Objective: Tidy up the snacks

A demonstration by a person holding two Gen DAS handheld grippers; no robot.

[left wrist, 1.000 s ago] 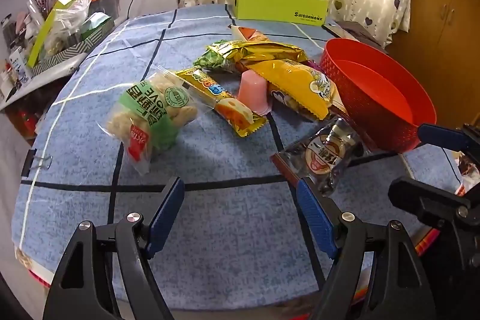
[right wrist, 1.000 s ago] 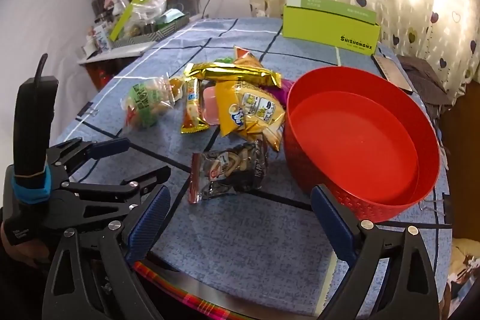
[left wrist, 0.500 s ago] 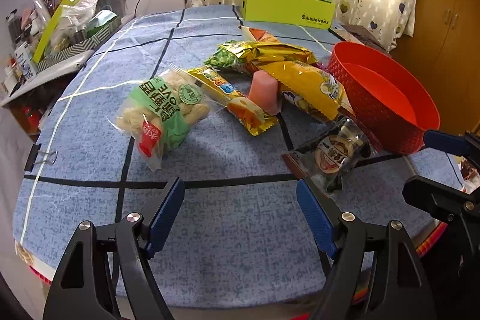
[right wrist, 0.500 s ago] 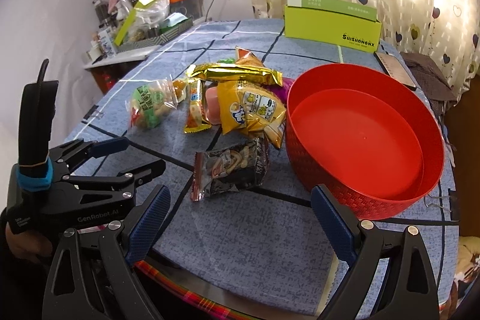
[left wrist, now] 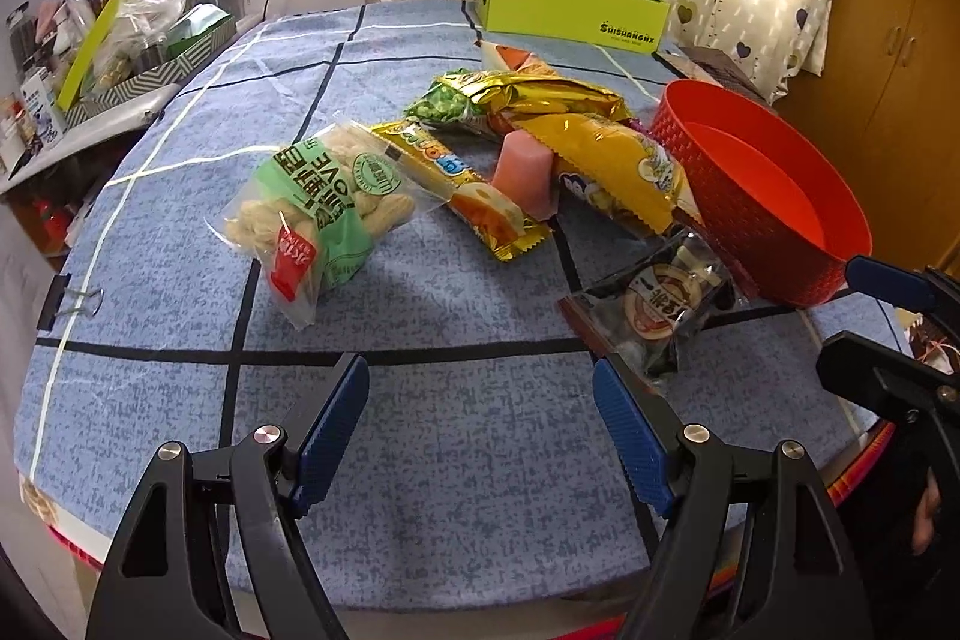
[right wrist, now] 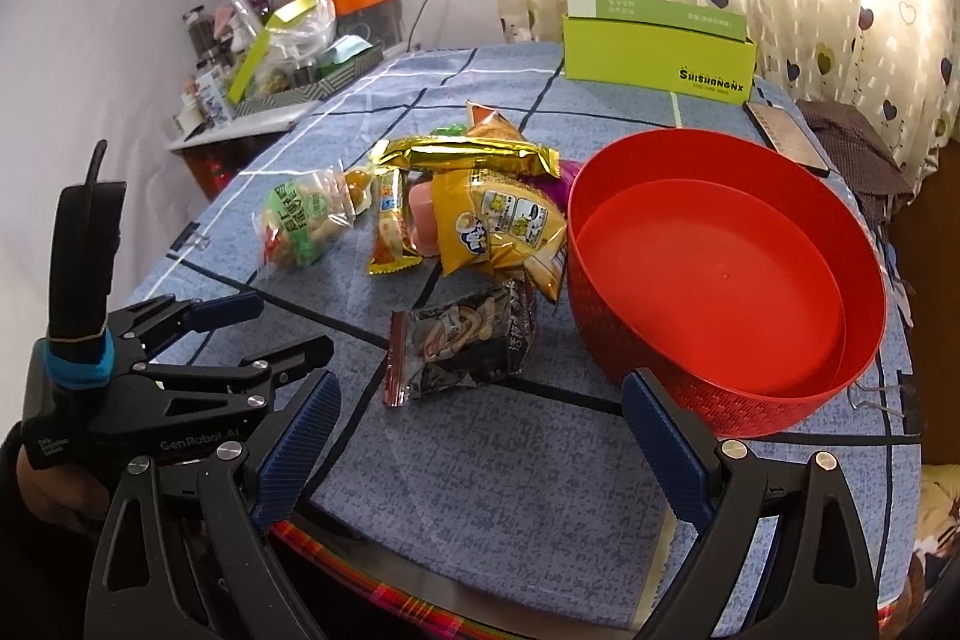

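Several snack packs lie on the blue table cloth: a green-labelled clear bag (left wrist: 321,214) (right wrist: 297,226), a long yellow bar (left wrist: 462,190), a pink jelly cup (left wrist: 525,169), a yellow chip bag (left wrist: 612,166) (right wrist: 498,226), a gold-green pack (left wrist: 516,97) and a dark pack (left wrist: 657,301) (right wrist: 462,340). An empty red basket (left wrist: 774,196) (right wrist: 720,280) stands at their right. My left gripper (left wrist: 480,418) is open and empty above the near cloth. My right gripper (right wrist: 480,436) is open and empty, just short of the dark pack and basket.
A lime-green box (left wrist: 573,7) (right wrist: 657,46) stands at the table's far edge. A cluttered side shelf (left wrist: 114,58) is at the left. A binder clip (left wrist: 66,298) grips the cloth's left edge. The left gripper shows in the right wrist view (right wrist: 198,340).
Both grippers have drifted slightly back and left, so the snacks sit a little further right in view. Both stay open. Nothing on the table has moved.
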